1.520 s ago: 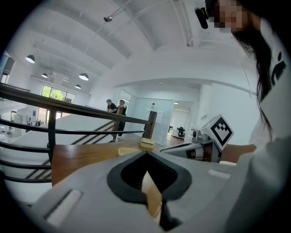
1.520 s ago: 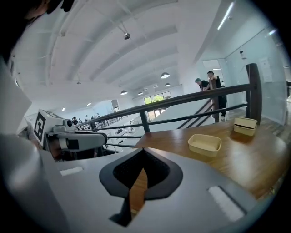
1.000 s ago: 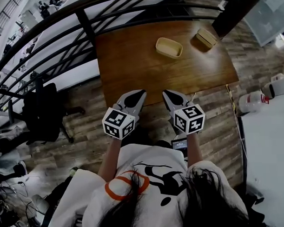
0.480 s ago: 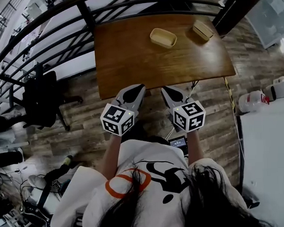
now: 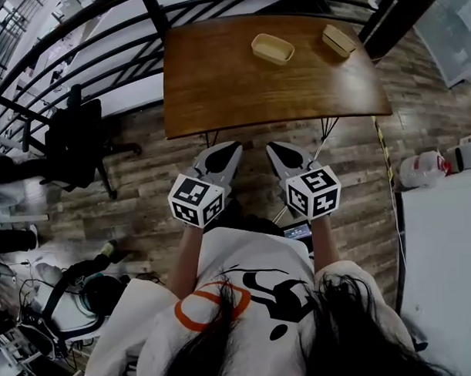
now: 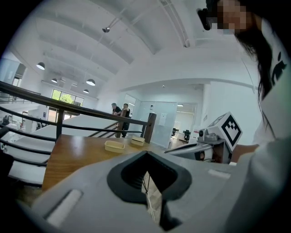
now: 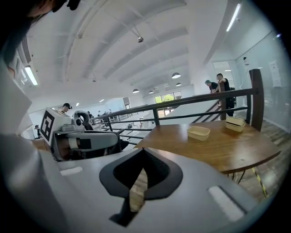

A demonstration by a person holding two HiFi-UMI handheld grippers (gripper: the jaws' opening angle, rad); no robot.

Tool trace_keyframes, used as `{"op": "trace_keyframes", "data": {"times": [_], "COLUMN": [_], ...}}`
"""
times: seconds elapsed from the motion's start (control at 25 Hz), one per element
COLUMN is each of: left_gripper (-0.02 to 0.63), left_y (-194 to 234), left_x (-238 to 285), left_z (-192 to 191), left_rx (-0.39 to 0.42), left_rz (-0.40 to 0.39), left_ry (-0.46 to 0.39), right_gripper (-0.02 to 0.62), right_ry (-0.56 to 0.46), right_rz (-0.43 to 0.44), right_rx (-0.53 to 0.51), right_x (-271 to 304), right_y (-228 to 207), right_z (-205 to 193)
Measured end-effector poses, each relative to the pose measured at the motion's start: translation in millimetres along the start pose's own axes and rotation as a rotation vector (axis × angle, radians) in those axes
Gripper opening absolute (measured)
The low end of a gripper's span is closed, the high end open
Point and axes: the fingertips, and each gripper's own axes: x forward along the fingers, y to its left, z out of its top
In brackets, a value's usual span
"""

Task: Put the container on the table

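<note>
Left hand-held gripper [image 5: 226, 150] and right hand-held gripper [image 5: 279, 149]: jaws closed, empty, above wood-plank floor [image 5: 143, 196]. Brown wooden counter [image 5: 232, 87] bearing open beige rectangular container [image 5: 272, 48] and second beige container [image 5: 339, 40]; black railing [image 5: 99, 40] beyond.

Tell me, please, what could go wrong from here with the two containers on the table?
1. The middle container and the corner container sit close to the far edge of the table, beside the railing; a clumsy push might slide one off.
2. The left gripper and right gripper are shut, empty and short of the table; reaching in without opening could knock a container rather than grasp it.
</note>
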Motion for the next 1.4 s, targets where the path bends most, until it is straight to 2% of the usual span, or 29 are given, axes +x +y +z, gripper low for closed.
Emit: {"op": "trace_keyframes", "data": {"times": [0.48,1.4], "left_gripper": [0.002,0.002], "left_y": [-44,-47], "left_x": [-31,-53], "left_z": [-18,-20], "left_rx": [0.008,0.020], "left_rz": [-0.016,0.010], "left_ry": [-0.015,-0.029], "right_gripper": [0.021,0.021], "right_ry": [-0.001,-0.021], "right_rz": [-0.012,0.002], "right_rx": [-0.027,-0.016], "right_x": [-39,-45], "right_y": [29,43], "right_z": [-25,-31]}}
